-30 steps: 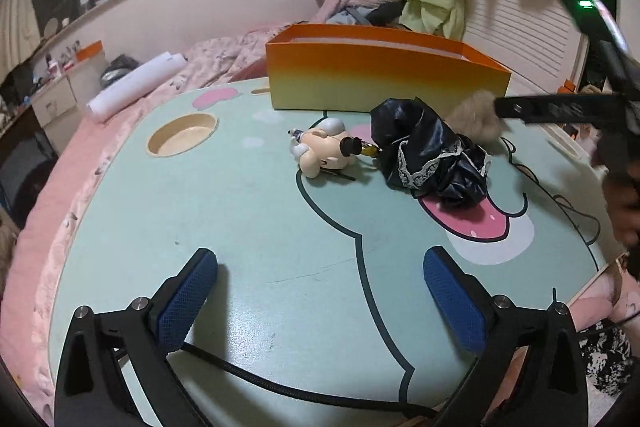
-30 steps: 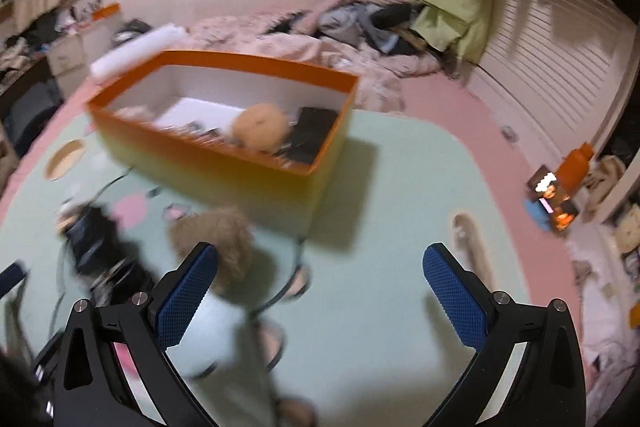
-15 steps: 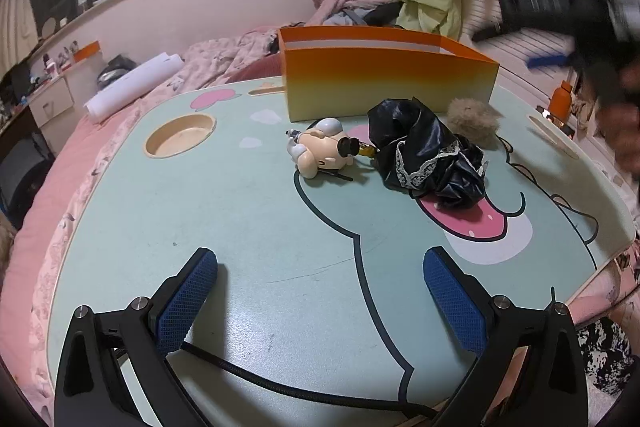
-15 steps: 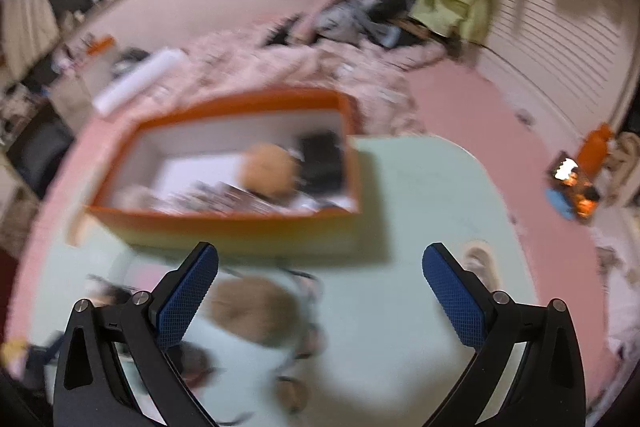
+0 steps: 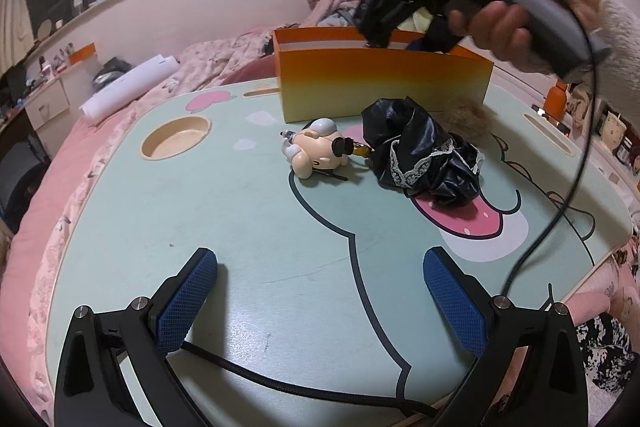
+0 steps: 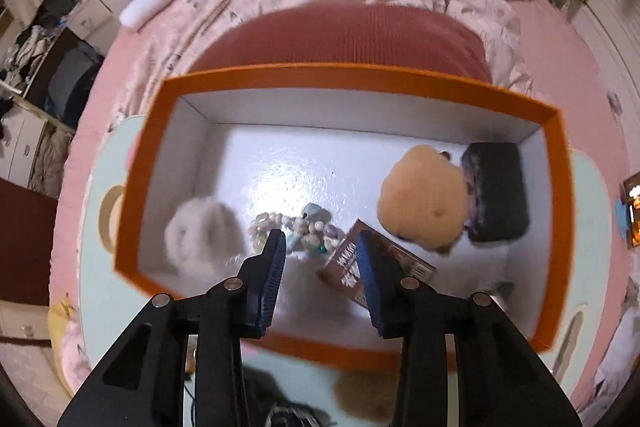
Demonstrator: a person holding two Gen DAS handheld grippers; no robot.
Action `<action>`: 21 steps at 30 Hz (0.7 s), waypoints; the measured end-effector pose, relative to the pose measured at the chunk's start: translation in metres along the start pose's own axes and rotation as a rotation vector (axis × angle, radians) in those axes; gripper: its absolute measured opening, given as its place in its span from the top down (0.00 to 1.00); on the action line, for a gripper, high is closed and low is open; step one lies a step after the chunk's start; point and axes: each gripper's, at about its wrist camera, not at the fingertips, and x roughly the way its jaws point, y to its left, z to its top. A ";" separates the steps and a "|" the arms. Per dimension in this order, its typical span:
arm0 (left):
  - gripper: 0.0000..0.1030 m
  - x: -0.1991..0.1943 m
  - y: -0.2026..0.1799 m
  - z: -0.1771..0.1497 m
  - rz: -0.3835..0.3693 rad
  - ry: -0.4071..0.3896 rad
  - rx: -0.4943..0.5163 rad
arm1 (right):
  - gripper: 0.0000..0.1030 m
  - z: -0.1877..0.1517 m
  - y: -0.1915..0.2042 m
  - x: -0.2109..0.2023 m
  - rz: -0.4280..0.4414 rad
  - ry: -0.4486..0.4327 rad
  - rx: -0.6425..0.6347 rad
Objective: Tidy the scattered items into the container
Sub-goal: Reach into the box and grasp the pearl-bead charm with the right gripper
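Orange box (image 6: 352,77) at tabletop's far edge, already holding plush and beads. My right hand-held gripper (image 6: 320,247) hangs over it, jaws just been closing, nothing between them. Left hand-held gripper (image 5: 320,279) apart, empty. Doll (image 5: 316,153) and black cloth (image 5: 420,151) remain outside, near the box.

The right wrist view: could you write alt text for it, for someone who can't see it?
The right gripper, its jaws just narrowed with nothing between them, points down into an orange box. Inside lie a fluffy white ball, a beaded string, a brown packet, a peach plush and a dark pouch.
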 end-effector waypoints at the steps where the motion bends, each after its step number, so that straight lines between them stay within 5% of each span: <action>1: 0.00 0.000 0.000 0.000 0.000 -0.001 -0.001 | 0.63 0.000 0.002 0.000 -0.016 -0.017 -0.006; 9: 0.00 0.000 -0.001 0.000 0.000 -0.001 -0.005 | 0.63 -0.003 0.037 0.005 -0.224 -0.033 -0.197; 16: 0.00 0.000 -0.001 0.000 0.000 -0.002 -0.010 | 0.70 0.006 0.049 0.018 -0.234 -0.009 -0.318; 21: 0.00 0.001 0.000 0.000 -0.001 -0.004 -0.013 | 0.80 0.013 0.038 0.021 -0.120 0.035 -0.255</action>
